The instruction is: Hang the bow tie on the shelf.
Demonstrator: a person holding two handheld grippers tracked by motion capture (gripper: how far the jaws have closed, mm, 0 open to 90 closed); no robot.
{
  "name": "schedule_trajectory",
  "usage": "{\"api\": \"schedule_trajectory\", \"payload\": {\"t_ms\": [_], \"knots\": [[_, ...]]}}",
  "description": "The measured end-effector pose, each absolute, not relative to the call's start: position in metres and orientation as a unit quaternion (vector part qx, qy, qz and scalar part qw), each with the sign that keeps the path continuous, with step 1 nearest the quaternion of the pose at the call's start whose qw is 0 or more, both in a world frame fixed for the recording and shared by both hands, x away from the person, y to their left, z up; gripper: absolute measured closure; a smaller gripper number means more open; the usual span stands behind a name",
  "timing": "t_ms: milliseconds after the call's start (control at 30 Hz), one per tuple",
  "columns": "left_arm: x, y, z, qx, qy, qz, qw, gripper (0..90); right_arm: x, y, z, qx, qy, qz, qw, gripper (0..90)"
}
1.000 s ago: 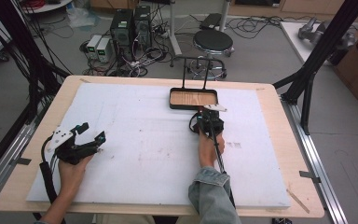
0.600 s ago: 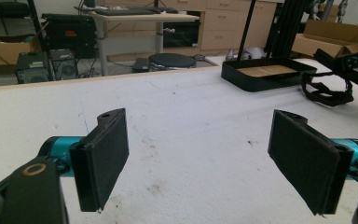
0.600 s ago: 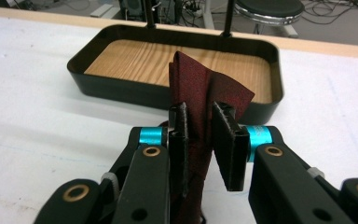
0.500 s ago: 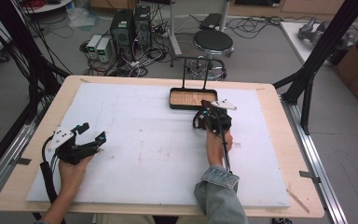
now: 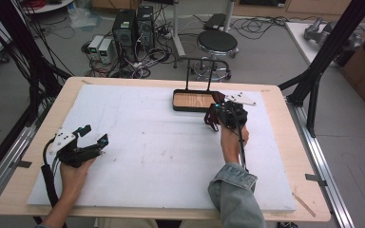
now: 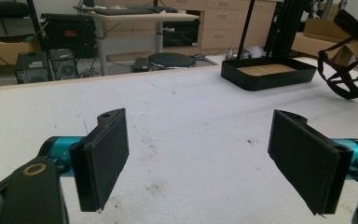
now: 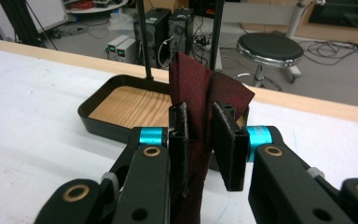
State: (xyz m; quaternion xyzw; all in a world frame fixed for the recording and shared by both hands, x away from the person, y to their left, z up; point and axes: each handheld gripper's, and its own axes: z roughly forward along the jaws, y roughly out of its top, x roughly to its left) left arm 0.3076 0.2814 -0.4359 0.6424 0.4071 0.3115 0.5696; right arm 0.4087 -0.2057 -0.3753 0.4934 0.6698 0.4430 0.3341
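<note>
Right gripper view: right gripper (image 7: 199, 144), jaws pinching one dark red cloth (image 7: 200, 88), folded, fine-textured, upper part standing above the jaws, lower part hanging below. Just beyond, one black tray (image 7: 121, 109) with wood-grain floor and two upright black posts. Well left of the tray on the white bench (image 5: 161, 152), left gripper (image 6: 198, 154), jaws spread wide, holding nothing.

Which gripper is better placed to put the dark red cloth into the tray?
Right. The right gripper is shut on the dark red cloth beside the black wood-floored tray; the left gripper rests open, far off.
</note>
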Motion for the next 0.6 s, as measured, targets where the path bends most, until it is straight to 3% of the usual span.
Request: {"api": "schedule_trajectory", "payload": {"t_ms": [600], "knots": [[0.307, 0.28, -0.436, 0.645, 0.403, 0.312, 0.569, 20.7, 0.415, -0.222, -0.345, 0.449, 0.67, 0.484, 0.339, 76.5]]}}
